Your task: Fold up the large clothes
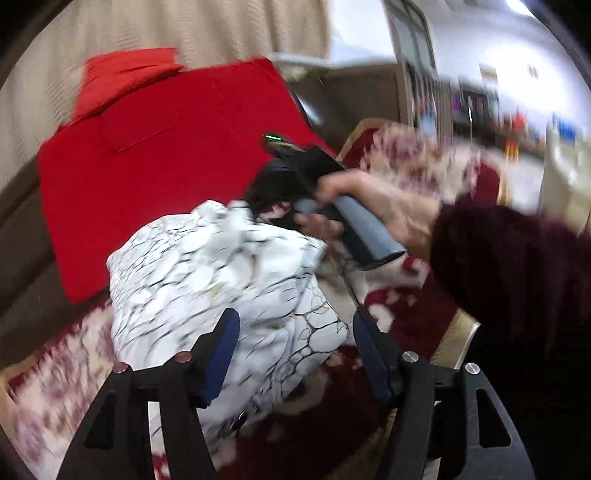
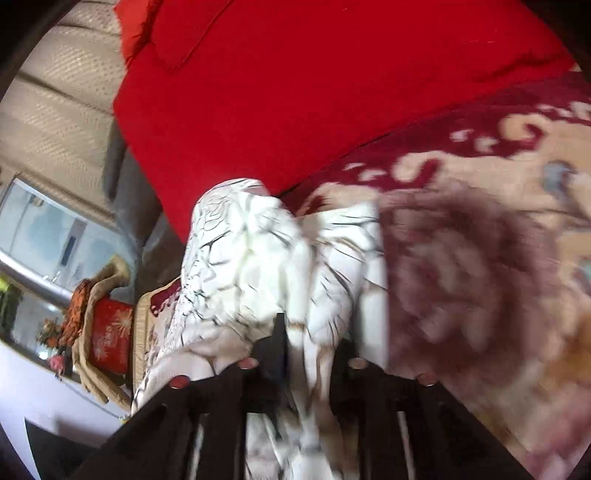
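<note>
Maroon floral bedspread (image 1: 406, 332) under red blanket (image 1: 166, 166), crumpled white marbled garment (image 1: 221, 280) heaped between, left gripper (image 1: 293, 347) fingers spread wide around it, right gripper (image 2: 306, 332) fingers pinched on its fabric, right hand (image 1: 376, 210) wrapping the handle.

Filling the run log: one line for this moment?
garment: bunched on patterned cloth | right gripper: shut on garment | left gripper: open beside it | red cloth: behind

I work in a home, a lived-in room: a patterned maroon-and-cream rug (image 2: 480, 206) lies under me, a red blanket (image 1: 166, 166) at its far edge, beige curtains (image 1: 177, 26) behind, and a shelf of ornaments (image 2: 74, 325) nearby.
</note>
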